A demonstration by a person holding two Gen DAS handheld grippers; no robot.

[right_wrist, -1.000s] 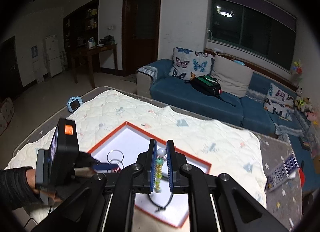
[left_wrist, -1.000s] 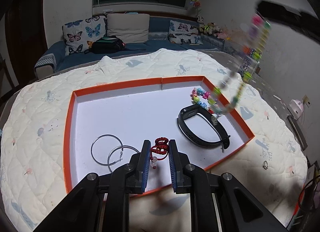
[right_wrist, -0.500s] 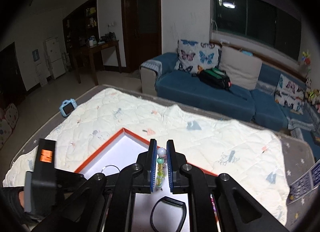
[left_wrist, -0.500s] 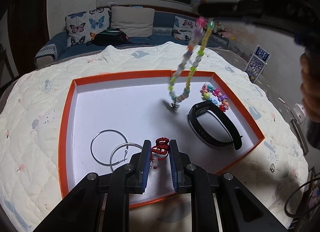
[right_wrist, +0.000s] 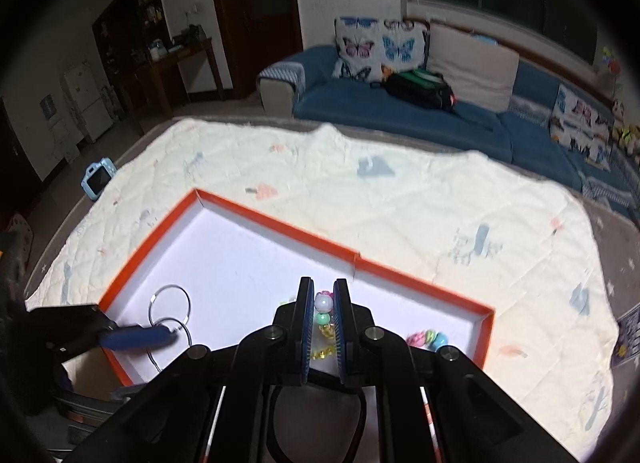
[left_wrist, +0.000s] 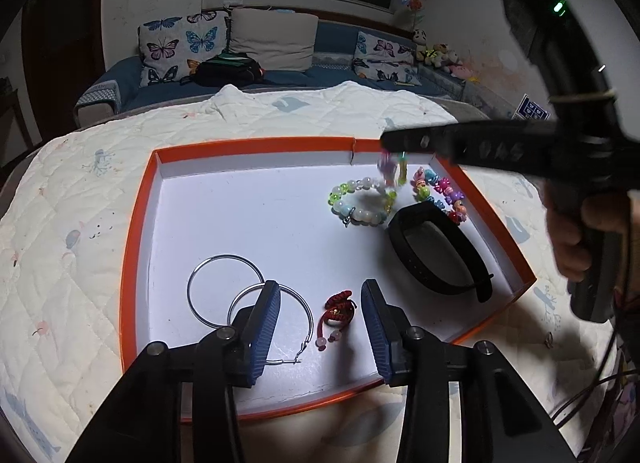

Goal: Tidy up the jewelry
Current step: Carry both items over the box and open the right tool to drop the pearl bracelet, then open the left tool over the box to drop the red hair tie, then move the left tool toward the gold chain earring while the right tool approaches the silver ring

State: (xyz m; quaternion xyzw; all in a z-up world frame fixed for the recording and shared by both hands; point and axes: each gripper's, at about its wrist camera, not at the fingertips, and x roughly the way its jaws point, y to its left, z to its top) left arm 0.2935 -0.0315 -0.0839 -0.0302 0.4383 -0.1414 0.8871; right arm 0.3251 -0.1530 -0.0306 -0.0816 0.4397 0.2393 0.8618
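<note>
An orange-rimmed white tray (left_wrist: 256, 145) lies on the quilt. My left gripper (left_wrist: 320, 303) is open over its near edge, with the red knotted cord charm (left_wrist: 338, 309) lying between its fingers. Two silver hoops (left_wrist: 224, 291) lie left of it. My right gripper (right_wrist: 324, 303) is shut on the pastel bead bracelet (left_wrist: 362, 201), whose lower loop rests on the tray floor. A black wristband (left_wrist: 436, 255) and a colourful bead bracelet (left_wrist: 440, 193) lie at the tray's right.
The cream quilt (left_wrist: 80, 203) covers the table all round the tray. A small ring (left_wrist: 549, 339) lies on the quilt right of the tray. A blue sofa (right_wrist: 440, 119) stands behind. A blue toy camera (right_wrist: 98, 177) sits past the quilt's left edge.
My left gripper has opened, leaving the red cord charm on the tray. My right gripper has lowered the pastel bracelet from above the tray onto its floor near the black wristband.
</note>
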